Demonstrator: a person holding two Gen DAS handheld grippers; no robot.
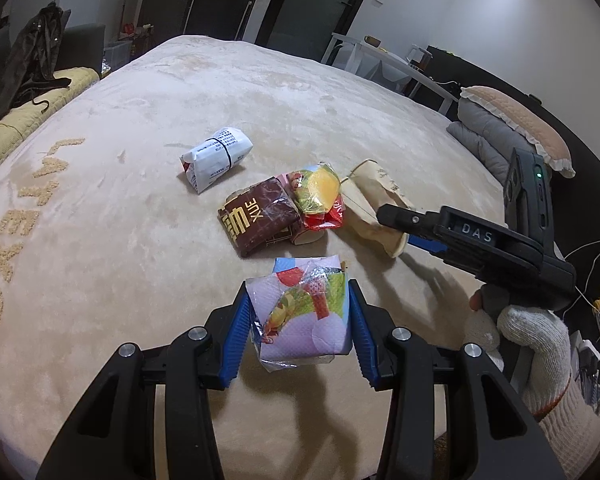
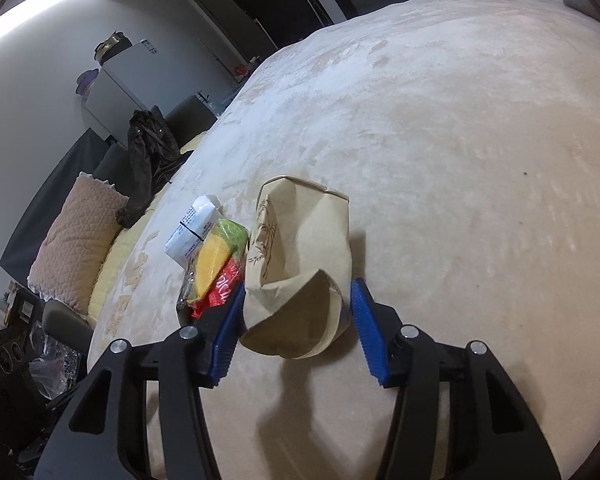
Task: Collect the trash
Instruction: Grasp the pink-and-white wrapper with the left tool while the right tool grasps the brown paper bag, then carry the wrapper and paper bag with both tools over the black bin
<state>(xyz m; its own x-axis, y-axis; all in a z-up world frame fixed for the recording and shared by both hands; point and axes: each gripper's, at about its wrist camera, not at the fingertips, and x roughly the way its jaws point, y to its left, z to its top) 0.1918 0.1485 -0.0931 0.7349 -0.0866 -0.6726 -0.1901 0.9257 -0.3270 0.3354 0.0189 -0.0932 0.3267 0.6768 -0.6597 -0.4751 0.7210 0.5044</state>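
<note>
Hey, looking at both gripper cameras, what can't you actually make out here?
- Left wrist view: the tan paper bag, its near end hidden behind the right gripper.
- Right wrist view: the brown packet, behind the yellow and red wrapper.
- Both views: small print on the white packet, too small.

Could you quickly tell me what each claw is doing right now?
Left claw: shut on the pastel packet.
Right claw: shut on the tan paper bag.
</note>
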